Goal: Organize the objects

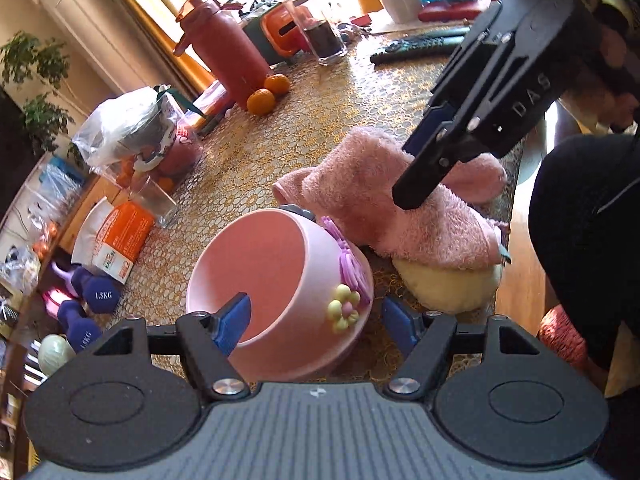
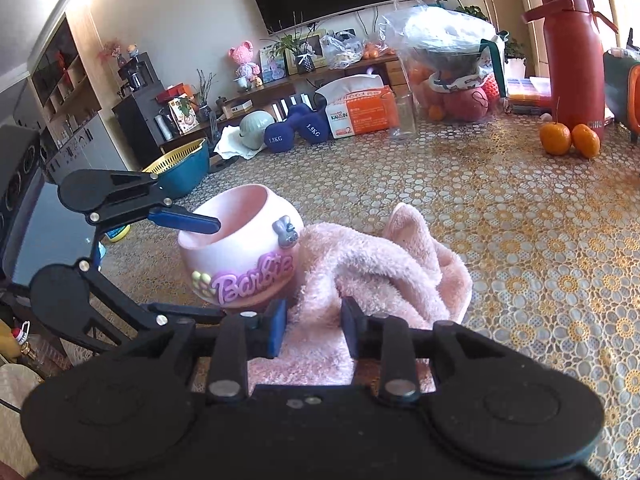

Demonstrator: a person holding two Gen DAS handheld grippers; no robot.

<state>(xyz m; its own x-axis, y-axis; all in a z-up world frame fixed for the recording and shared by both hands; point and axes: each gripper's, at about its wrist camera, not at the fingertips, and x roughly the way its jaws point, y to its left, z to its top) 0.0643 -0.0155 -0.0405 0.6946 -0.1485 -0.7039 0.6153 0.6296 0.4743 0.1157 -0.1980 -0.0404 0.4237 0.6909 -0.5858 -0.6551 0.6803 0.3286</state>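
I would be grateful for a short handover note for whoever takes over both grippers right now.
Left gripper: open, one finger inside the pink pot, one outside; not clamped.
Right gripper: open over the pink towel, pads not pressing it.
The pot stands upright on the table, the towel crumpled against it, with a yellow cloth under the towel.
Done: cannot tell.
Left: tidy the towel and place the pot.

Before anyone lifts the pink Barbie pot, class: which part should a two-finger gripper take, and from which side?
Take the pink pot by its rim wall, one finger inside the open mouth and one outside, coming from above on the side away from the pink towel. The belly looks too wide and round for a sure pinch, and the towel crowds the other side.
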